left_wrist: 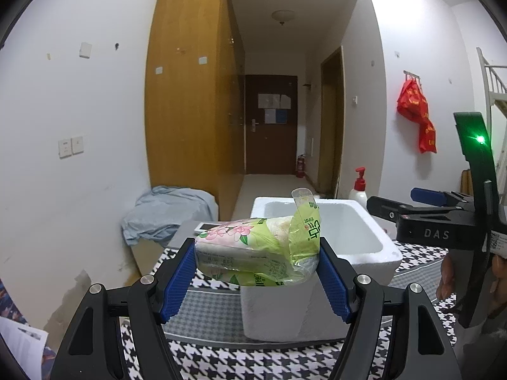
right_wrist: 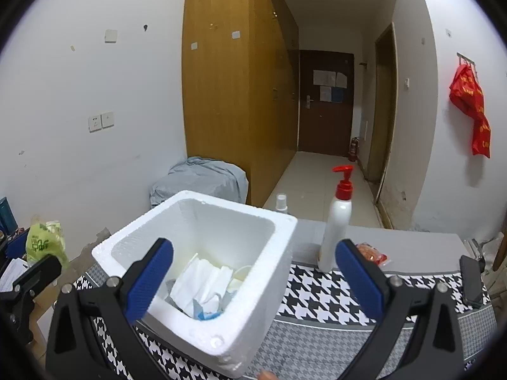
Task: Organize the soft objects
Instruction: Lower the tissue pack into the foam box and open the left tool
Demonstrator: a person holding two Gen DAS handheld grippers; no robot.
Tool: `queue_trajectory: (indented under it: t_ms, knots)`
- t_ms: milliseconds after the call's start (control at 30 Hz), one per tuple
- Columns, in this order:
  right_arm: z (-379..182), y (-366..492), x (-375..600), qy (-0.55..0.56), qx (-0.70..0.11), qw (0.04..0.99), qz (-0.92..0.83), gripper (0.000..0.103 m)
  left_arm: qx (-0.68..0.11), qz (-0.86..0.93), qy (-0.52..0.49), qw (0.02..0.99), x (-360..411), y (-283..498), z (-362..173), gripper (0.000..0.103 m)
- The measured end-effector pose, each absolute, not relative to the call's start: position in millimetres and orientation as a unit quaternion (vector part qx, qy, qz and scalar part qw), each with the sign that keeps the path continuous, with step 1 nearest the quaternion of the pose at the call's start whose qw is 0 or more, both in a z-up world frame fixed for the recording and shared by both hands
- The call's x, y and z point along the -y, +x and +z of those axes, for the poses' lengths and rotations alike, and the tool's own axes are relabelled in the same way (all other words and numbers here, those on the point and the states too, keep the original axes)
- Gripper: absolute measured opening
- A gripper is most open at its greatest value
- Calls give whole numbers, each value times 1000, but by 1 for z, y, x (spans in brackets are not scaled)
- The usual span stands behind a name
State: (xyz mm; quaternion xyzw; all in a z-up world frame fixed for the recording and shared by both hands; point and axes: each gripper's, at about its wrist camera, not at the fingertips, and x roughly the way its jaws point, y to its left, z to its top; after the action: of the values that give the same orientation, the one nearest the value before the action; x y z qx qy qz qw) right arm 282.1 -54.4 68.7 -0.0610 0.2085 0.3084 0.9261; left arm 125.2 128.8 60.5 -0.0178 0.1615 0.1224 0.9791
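I see black frames and blue ribbed pads on my left hand-held gripper (left_wrist: 256,272) and right hand-held gripper (right_wrist: 253,275). The tissue pack (left_wrist: 253,253) is lime green with pink flowers and green lettering. The foam box (right_wrist: 253,316) is plain white, holding white masks (right_wrist: 202,288) with a touch of blue. The counter (right_wrist: 317,297) wears a black-and-white houndstooth cloth with grey houndstooth panels. The pump bottle (right_wrist: 336,228) is white with a red top.
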Motion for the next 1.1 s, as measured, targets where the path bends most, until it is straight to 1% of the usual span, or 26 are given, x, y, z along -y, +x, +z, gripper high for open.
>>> queue_trajectory:
  t_ms: [467, 1100]
  knots:
    - [65, 284, 93, -46, -206, 938, 274, 103, -173, 85, -15, 981, -116, 167, 71, 74]
    - [57, 285, 130, -34, -214, 945, 245, 103, -206, 68, -20, 976, -108, 215, 61, 74]
